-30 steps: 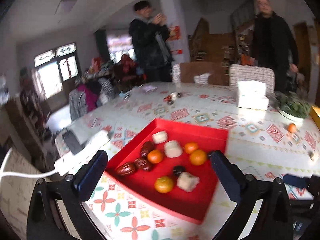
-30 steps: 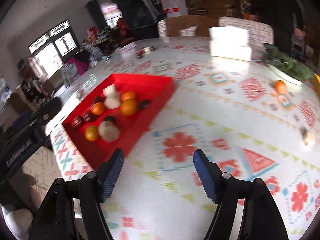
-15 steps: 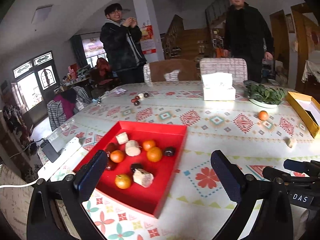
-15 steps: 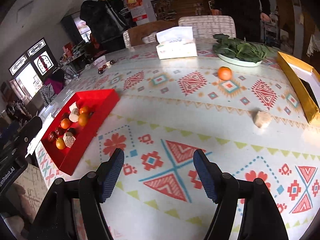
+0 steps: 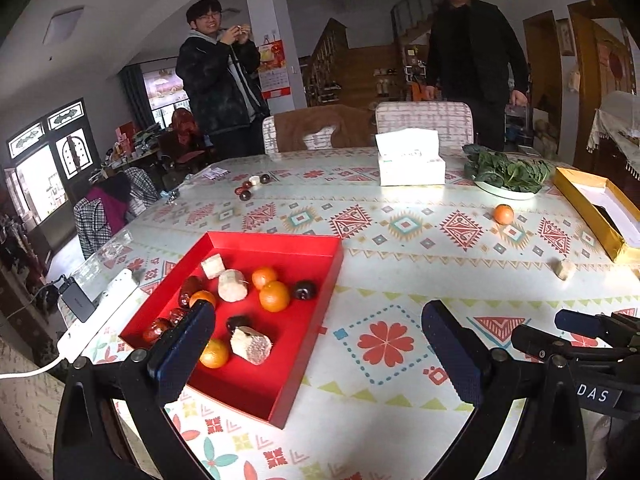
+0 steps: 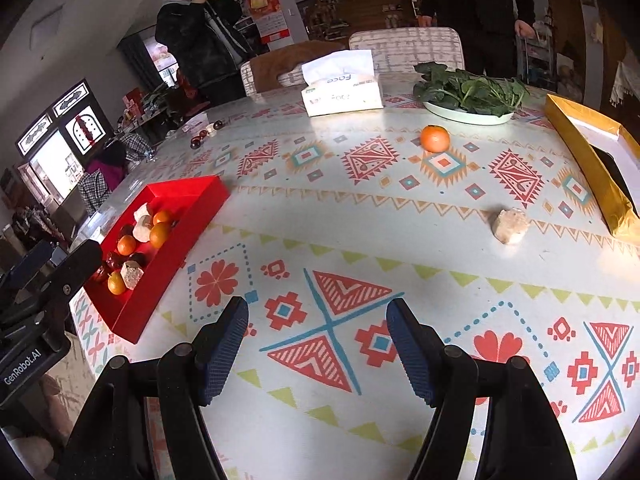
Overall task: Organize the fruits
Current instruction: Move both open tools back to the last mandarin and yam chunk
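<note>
Claws both spread wide and empty above the patterned table [image 6: 280,208]: my left gripper [image 5: 316,344] over the near edge of the red tray [image 5: 304,356] of oranges, dates and pale chunks; my right gripper [image 6: 318,340] over bare cloth; a loose orange [image 6: 435,138] and a pale chunk [image 6: 511,226] lie well beyond it, near a plate of greens [image 6: 468,114].

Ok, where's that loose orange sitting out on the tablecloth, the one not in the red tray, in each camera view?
Left wrist view: the loose orange sits far right, just in front of the plate of greens.
Right wrist view: the same orange lies upper centre, again just in front of the greens.
Shared landmark: the tissue box, to the left of the greens in both views.
</note>
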Available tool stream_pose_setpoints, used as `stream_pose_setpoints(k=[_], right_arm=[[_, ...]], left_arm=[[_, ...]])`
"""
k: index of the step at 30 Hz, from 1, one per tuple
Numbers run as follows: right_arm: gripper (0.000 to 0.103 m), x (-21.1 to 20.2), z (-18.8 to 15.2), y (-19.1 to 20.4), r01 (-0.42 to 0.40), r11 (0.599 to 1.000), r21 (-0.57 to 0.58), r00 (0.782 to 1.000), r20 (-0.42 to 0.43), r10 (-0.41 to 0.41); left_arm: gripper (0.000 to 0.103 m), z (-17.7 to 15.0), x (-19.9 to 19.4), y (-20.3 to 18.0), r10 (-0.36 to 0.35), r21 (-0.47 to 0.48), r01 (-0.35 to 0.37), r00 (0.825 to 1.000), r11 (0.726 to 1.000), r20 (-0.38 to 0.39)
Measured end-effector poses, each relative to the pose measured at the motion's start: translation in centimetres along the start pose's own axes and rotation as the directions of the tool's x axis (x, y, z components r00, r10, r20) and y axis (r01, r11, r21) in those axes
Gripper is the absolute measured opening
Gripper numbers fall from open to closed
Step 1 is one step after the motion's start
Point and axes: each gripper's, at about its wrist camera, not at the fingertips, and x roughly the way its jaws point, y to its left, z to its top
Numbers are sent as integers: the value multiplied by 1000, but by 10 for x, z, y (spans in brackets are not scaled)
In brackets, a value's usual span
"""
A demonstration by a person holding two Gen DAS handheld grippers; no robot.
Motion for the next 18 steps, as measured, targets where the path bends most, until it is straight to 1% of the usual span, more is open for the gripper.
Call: stream_pose_setpoints(k=[7, 12, 15, 16, 18], right_arm=[[76, 4, -1, -11, 14, 1000, 19, 1000, -12, -14], [76, 2, 0, -31, 42, 997, 57, 999, -10, -42], [76, -11, 4, -54, 64, 994, 93, 998, 25, -66], [76, -16, 6, -64, 77, 991, 107, 996, 32, -81], [76, -27, 13, -89, 133, 981, 140, 990, 37, -139]], left_arm=[[103, -3, 13, 1, -8, 2, 8, 1000, 1000, -25], [103, -4, 25, 1, -24, 5, 24, 999, 1000, -48], [103, 5, 33, 5, -59, 4, 59, 997, 998, -56], [103, 13, 36, 8, -88, -4, 88, 995, 996, -53], [103, 27, 39, 11, -151, -24, 150, 987, 988, -52]])
